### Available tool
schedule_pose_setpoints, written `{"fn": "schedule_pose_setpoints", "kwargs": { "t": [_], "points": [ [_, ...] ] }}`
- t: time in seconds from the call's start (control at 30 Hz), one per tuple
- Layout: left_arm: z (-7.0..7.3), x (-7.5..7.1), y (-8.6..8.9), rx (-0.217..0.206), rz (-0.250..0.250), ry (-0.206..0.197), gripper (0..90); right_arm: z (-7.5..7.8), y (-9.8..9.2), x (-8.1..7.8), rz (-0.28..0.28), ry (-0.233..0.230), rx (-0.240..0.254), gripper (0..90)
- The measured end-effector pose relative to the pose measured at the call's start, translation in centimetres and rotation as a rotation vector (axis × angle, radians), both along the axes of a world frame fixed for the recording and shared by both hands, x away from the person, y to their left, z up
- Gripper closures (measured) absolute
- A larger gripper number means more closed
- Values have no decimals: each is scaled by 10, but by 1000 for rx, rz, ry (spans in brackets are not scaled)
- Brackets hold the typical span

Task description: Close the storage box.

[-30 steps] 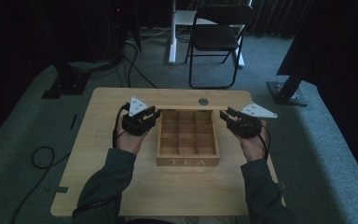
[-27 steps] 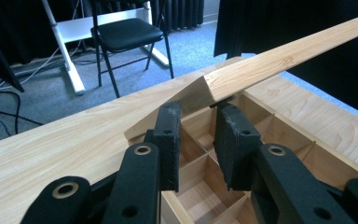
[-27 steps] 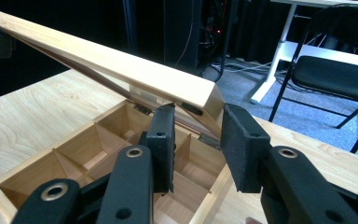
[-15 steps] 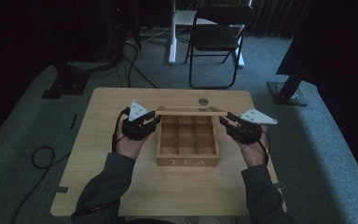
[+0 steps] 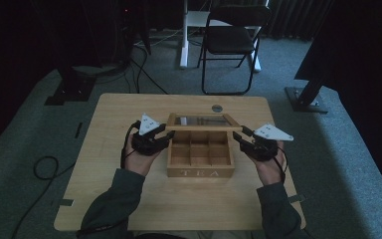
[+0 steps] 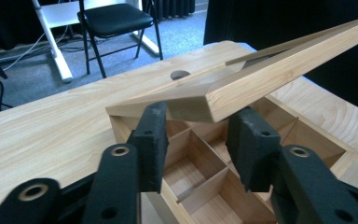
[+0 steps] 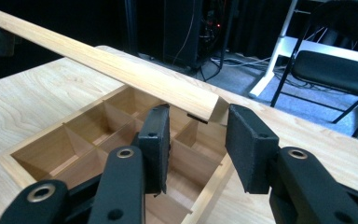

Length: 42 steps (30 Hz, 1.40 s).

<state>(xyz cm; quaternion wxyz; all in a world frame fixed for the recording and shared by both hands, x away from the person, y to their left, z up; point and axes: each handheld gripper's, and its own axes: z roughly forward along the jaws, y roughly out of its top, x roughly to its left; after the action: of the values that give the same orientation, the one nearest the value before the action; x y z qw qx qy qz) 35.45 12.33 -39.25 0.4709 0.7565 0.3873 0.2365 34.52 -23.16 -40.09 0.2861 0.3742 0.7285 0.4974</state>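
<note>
A wooden box marked TEA (image 5: 200,173), split into several compartments, stands mid-table. Its glass-paned lid (image 5: 204,128) is hinged at the back and tilted up at the front. My left gripper (image 5: 167,136) is at the lid's front left corner, and my right gripper (image 5: 242,134) at its front right corner. In the left gripper view the lid's corner (image 6: 214,100) rests just above the open gripper (image 6: 198,135). In the right gripper view the lid's rail (image 7: 121,70) ends above the open gripper (image 7: 198,140), with the compartments (image 7: 74,140) below.
The light wooden table (image 5: 129,199) has a round hole (image 5: 217,108) behind the box. A black folding chair (image 5: 229,40) and a white stand stand beyond the far edge. Cables (image 5: 45,167) and black bases lie on the grey carpet.
The lid's front edge has risen from lying flat on the box to a tilted, raised position. Both grippers have moved forward and up with it at its corners.
</note>
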Motion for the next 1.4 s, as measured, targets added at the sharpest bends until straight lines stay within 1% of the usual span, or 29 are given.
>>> {"fn": "schedule_pose_setpoints", "kwargs": {
  "t": [0.03,0.17,0.27,0.5,0.6,0.9,1.4],
  "points": [
    [-1,-1,0,1,-2,3,557,-2,0,-1,-1,4,9,596],
    [-4,-5,0,-1,-8,5,543,-6,0,-4,-6,17,20,587],
    [-7,-7,0,-2,-6,10,539,-9,0,-7,-11,27,19,567],
    [-15,-11,0,-17,-6,21,533,-14,0,-11,-15,36,10,565],
    [-17,-13,0,-17,-5,24,532,-16,0,-13,-17,39,9,565],
    [-23,-18,1,-36,-5,37,532,-22,1,-17,-21,47,4,556],
    [-33,-24,0,-34,-3,50,525,-31,2,-22,-17,68,4,556]
  ]
}}
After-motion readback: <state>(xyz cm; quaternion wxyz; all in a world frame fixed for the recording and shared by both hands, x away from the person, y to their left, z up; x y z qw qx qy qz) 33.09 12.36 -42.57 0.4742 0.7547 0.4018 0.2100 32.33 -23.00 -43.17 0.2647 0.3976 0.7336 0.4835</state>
